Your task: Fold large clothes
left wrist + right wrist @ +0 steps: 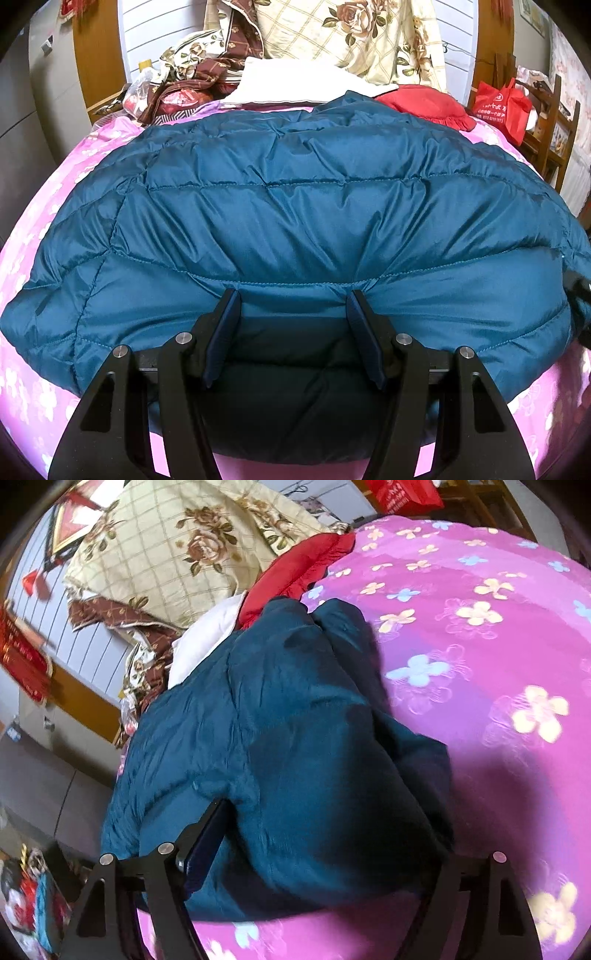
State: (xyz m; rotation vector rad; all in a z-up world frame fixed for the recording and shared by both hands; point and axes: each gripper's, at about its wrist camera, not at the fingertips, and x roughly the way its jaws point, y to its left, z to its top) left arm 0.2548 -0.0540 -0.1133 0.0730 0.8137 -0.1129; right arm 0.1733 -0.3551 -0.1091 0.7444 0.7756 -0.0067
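Left hand-held gripper (pixel 293 295), angled downward, pinches the teal puffer jacket (pixel 295 206); right hand-held gripper (pixel 325 853) straddles it, grip unclear.

Jacket (pixel 280 206): teal quilted synthetic cloth, slight sheen, puffy, stitched seams, creased.
Bedspread (pixel 498 672): pink cloth, smooth, satin-like gloss, floral print.
Left gripper (pixel 291 299): matt black plastic frame, dark blue pads, bright metal pins.
Right gripper (pixel 332 849): same matt black plastic, metal pins.
Quilt (pixel 332 33): cream cotton-like cloth, matt, rose print.
Bag (pixel 502 107): red non-woven fabric, matt.
Headboard (pixel 162 33): white painted slats, smooth; wood trim.
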